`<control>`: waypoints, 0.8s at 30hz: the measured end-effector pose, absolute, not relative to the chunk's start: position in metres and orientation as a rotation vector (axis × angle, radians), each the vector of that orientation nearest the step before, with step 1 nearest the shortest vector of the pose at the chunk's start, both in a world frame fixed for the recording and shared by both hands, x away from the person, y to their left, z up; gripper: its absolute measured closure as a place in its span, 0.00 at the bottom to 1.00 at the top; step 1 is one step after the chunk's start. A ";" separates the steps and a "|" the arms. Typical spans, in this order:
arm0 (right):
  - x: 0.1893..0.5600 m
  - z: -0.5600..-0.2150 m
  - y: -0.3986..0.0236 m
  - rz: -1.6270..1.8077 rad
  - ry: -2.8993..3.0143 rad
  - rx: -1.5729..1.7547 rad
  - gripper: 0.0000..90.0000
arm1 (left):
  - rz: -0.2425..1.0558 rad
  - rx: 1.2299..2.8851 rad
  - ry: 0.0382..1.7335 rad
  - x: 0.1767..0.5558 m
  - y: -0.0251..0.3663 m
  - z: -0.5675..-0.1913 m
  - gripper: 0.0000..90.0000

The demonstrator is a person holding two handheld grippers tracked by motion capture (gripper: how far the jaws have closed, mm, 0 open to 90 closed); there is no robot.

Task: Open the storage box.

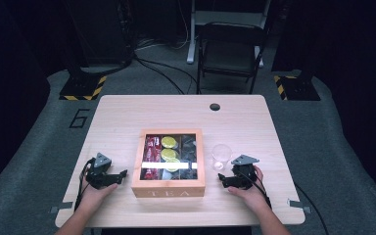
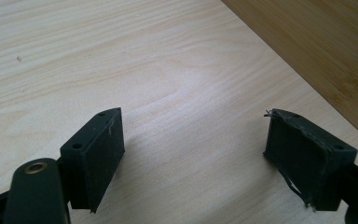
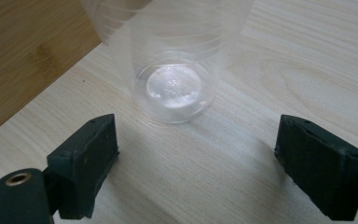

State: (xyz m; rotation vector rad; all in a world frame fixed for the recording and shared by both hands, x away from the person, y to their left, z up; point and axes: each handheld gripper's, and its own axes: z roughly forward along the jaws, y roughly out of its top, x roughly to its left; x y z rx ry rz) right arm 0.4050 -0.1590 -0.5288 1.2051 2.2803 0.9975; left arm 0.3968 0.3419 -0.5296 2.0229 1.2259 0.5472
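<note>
A pale wooden table (image 1: 127, 112) carries a square wooden tea box (image 1: 168, 162) with a glass lid, closed, its compartments showing red packets, yellow rounds and dark sachets. Just beside its right wall stands a clear plastic cup (image 3: 175, 60), upright and empty. The right gripper (image 3: 196, 163) rests on the table facing the cup, jaws wide, nothing between them. The left gripper (image 2: 193, 154) lies left of the box, jaws equally wide and empty. By my reckoning nothing has begun: lid shut, cup untouched.
</note>
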 end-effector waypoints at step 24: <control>0.404 -0.529 -0.158 1.001 2.269 1.212 0.18 | 0.549 2.014 1.226 0.396 0.342 -0.530 0.22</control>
